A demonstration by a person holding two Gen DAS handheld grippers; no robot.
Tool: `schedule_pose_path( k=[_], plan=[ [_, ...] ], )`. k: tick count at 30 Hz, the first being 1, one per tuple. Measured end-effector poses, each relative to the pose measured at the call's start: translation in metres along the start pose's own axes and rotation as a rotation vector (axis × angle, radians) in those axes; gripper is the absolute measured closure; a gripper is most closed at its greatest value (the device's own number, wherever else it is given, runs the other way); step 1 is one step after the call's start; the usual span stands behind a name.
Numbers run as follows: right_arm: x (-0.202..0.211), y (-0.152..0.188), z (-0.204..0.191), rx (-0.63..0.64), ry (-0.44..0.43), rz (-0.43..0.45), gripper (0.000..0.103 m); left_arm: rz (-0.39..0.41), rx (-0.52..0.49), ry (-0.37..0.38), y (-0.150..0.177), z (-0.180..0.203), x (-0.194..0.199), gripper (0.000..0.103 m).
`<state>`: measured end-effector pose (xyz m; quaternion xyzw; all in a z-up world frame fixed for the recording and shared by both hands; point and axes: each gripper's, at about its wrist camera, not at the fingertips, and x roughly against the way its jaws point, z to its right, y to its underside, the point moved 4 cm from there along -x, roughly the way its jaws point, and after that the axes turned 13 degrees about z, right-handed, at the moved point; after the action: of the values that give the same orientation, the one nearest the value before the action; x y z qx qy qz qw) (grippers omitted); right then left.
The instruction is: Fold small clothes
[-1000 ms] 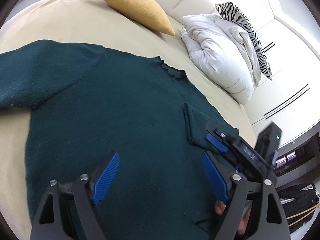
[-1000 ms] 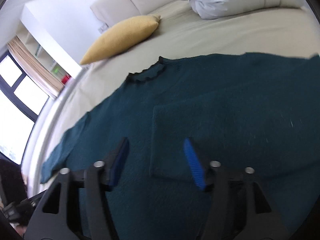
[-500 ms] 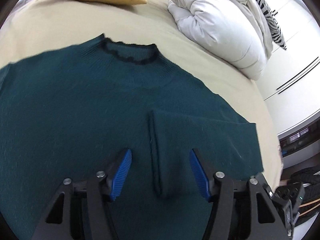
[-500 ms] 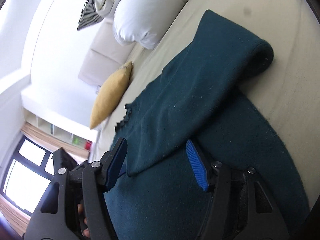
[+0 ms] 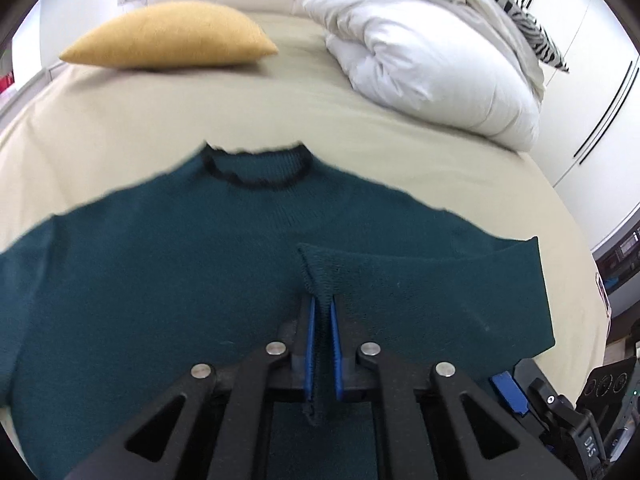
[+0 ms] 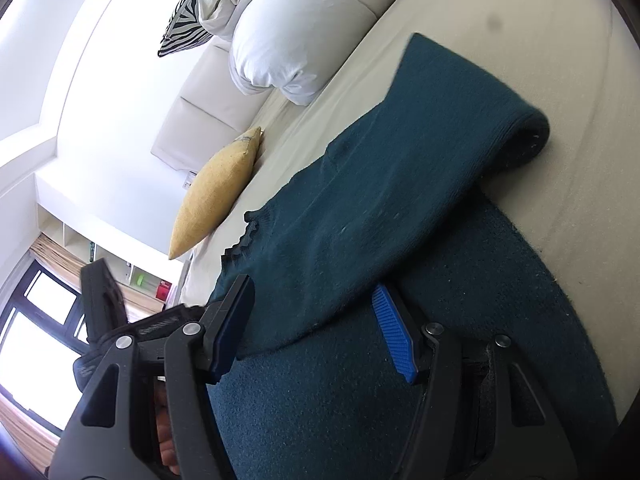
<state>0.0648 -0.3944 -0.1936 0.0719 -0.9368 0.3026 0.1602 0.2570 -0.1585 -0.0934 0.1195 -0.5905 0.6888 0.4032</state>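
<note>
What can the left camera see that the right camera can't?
Only the left camera shows the left gripper pinching the sleeve's cuff, and the whole round neckline.

Only the right camera shows the open right gripper, the window, the shelves and the sleeve's rolled fold.

Both show the green sweater, the beige bed, the yellow pillow, the white duvet and the zebra cushion.

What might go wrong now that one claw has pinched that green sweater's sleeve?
The left claw grips only the cuff edge of the folded sleeve, so the knit might slip free. The right claw is open, holding nothing, so pulling could drag the whole sweater across the bed and undo the fold.
</note>
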Motion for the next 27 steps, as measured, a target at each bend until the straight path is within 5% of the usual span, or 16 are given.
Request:
schedule_pose_path(
  k=[5,9,12,16,21,23,25,26,27],
  plan=[
    [0.01,-0.004,-0.02,0.054,0.001,-0.01,0.041,0.064,0.079,-0.018,-0.014,-0.046,0.025,0.095],
    [0.034,-0.04,-0.06,0.191,0.004,0.052,0.041,0.05,0.191,-0.065,-0.008,-0.098,0.022,0.095],
    [0.032,-0.074,-0.069,0.329,0.109,0.076,0.041,0.034,0.234,-0.08,0.002,-0.121,0.019,0.095],
    [-0.007,-0.103,-0.04,0.41,0.269,-0.033,0.041,0.012,0.217,-0.074,0.011,-0.121,0.014,0.095],
    [-0.049,-0.087,0.007,0.327,0.288,-0.265,0.057,0.017,0.217,-0.064,0.013,-0.121,0.02,0.095],
    [-0.053,-0.077,0.013,0.366,0.288,-0.28,0.061,0.02,0.202,-0.066,0.013,-0.12,0.023,0.095],
    [-0.053,-0.072,0.01,0.417,0.277,-0.294,0.076,0.02,0.191,-0.068,0.013,-0.119,0.023,0.095],
    [-0.053,-0.07,0.007,0.419,0.261,-0.312,0.093,0.021,0.191,-0.068,0.013,-0.118,0.025,0.095],
    [-0.049,-0.07,0.001,0.456,0.27,-0.303,0.094,0.029,0.192,-0.064,0.012,-0.116,0.028,0.095]
  ],
)
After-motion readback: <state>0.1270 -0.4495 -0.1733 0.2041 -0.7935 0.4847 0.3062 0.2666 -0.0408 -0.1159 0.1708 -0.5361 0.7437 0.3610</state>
